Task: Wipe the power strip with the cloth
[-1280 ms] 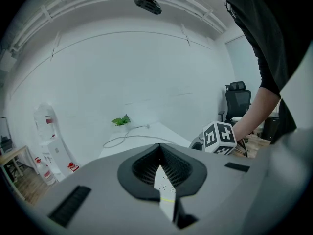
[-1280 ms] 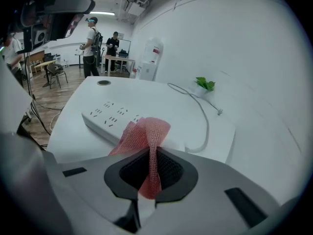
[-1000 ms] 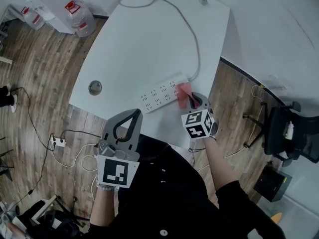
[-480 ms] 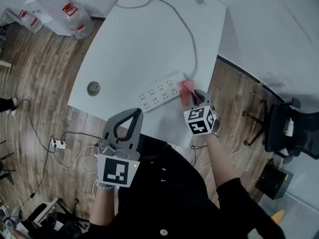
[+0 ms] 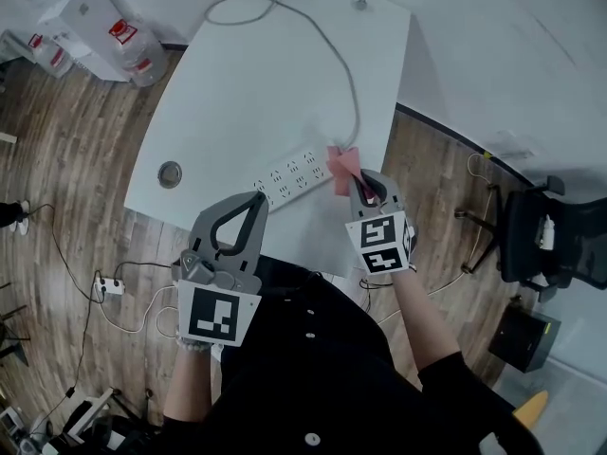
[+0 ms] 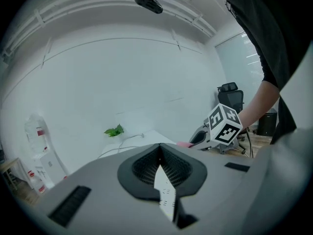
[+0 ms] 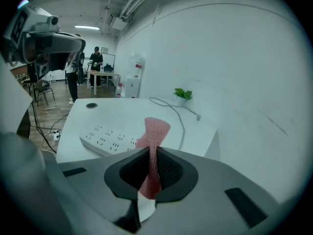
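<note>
A white power strip [image 5: 289,175] lies near the front edge of the white table [image 5: 275,83], and its grey cable [image 5: 343,55] runs off toward the far end. My right gripper [image 5: 358,183] is shut on a pink cloth [image 5: 341,164], which hangs by the strip's right end. The right gripper view shows the cloth [image 7: 155,131] pinched upright between the jaws, with the strip [image 7: 110,138] just beyond and to the left. My left gripper [image 5: 252,203] hovers shut and holding nothing at the table's front edge, just short of the strip. Its own view shows the jaws [image 6: 159,152] closed.
A round cable grommet [image 5: 170,173] sits in the table's left part. Water bottles [image 5: 128,45] stand on the floor at the far left. An office chair [image 5: 550,245] is at the right, and a floor socket with wires [image 5: 106,287] at the left. A small plant [image 7: 183,94] stands at the table's far end.
The right gripper with the cloth has slid a little along the strip toward its cable end. The left gripper has hardly moved.
</note>
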Demonstrator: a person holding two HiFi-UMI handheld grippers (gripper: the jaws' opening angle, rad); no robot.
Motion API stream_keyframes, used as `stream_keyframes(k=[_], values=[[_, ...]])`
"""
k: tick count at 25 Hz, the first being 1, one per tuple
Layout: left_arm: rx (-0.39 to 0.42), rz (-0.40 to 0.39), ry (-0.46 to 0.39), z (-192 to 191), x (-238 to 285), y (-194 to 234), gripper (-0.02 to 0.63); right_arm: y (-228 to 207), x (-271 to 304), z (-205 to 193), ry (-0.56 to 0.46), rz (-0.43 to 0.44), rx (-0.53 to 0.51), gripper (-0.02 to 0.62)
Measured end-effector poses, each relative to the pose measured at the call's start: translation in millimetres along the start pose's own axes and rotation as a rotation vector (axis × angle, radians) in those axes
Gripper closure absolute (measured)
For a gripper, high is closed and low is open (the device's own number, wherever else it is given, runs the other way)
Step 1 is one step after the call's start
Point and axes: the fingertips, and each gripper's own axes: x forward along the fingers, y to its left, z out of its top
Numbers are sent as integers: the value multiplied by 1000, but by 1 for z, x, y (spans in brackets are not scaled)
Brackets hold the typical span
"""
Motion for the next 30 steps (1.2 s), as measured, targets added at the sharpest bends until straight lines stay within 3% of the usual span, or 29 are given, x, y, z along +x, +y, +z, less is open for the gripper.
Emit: stream_keyframes(k=[7, 14, 30], values=[[68, -14, -74, 36, 2, 0, 592, 5, -45, 62, -190, -12, -7, 545], [103, -8, -109, 51, 1, 0, 592, 14, -80, 98, -278, 25, 14, 545], [105, 2, -127, 55, 1, 4, 592, 25, -98, 118, -293, 26, -51, 545]])
